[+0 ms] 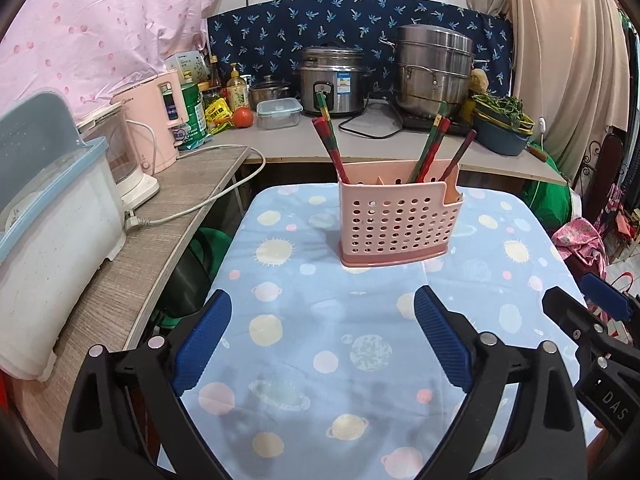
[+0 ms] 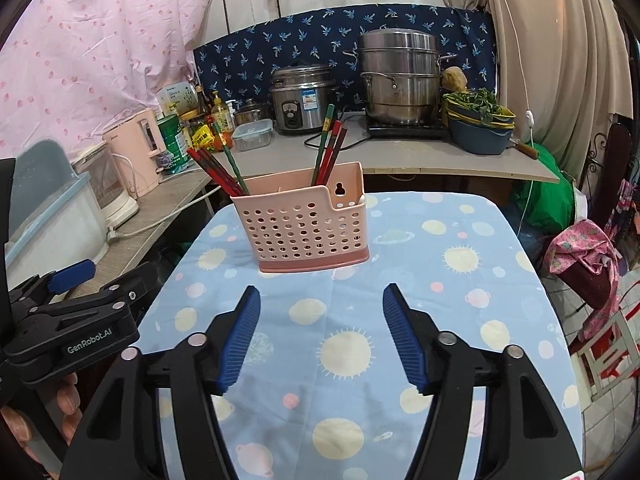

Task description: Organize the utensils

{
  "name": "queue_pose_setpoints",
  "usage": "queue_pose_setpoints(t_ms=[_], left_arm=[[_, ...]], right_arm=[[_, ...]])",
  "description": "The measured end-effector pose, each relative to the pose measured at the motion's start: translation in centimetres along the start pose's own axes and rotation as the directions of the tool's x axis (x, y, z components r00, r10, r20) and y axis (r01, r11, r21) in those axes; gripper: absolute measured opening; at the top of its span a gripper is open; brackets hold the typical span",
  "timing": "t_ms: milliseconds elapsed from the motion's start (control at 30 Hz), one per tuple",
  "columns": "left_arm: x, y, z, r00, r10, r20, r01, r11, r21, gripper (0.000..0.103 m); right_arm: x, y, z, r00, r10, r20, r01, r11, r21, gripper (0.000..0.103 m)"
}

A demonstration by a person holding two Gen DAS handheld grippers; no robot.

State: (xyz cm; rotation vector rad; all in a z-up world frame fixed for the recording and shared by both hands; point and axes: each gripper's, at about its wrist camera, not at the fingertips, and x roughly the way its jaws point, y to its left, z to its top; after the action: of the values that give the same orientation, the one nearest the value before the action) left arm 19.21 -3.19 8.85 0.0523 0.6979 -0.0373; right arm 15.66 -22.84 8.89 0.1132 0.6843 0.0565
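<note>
A pink perforated plastic utensil holder [image 1: 394, 222] stood upright near the far end of a table covered in a light blue cloth printed with planets and suns [image 1: 320, 340]. Red and green chopsticks [image 1: 330, 142] leaned out of its left compartment, and a second bunch [image 1: 430, 148] leaned out of its right side; their lower ends were hidden behind the holder's wall, so an exact count was not possible. The left hand-held gripper [image 1: 322, 340] hovered above the cloth on the near side of the holder, its blue ribbed pads spread wide with nothing between them. The right hand-held gripper [image 2: 320, 340] hovered likewise, pads spread and empty, well apart from the holder. In the left wrist view only the tip of the right tool showed, cut off at the right edge. In the right wrist view the left tool appeared at the left edge, with part of a hand [image 2: 60, 404] gripping it, mostly cropped. Behind, a grey counter [image 1: 280, 144] carried a steel rice cooker [image 1: 334, 80] and a stacked steel steamer pot [image 1: 434, 70]; the labels on the bottles and packets there were too small to read.
</note>
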Motion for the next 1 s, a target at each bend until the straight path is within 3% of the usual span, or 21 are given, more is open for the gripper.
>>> queue_pose_setpoints(t_ms=[233,1000], left_arm=[[-0.5,0.4,-0.7,1.0,0.007,-0.01,-0.007,1.0,-0.006,0.092],[-0.4,1.1,-1.8,0.998,0.034,-0.052,-0.035,0.999,-0.013,0.095]], right_arm=[[-0.2,0.0,-0.5,1.0,-0.014,-0.019,0.013,1.0,-0.006,0.084],[-0.1,-0.8,-1.6,0.996,-0.048,-0.07,0.048,0.999,-0.008,0.086]])
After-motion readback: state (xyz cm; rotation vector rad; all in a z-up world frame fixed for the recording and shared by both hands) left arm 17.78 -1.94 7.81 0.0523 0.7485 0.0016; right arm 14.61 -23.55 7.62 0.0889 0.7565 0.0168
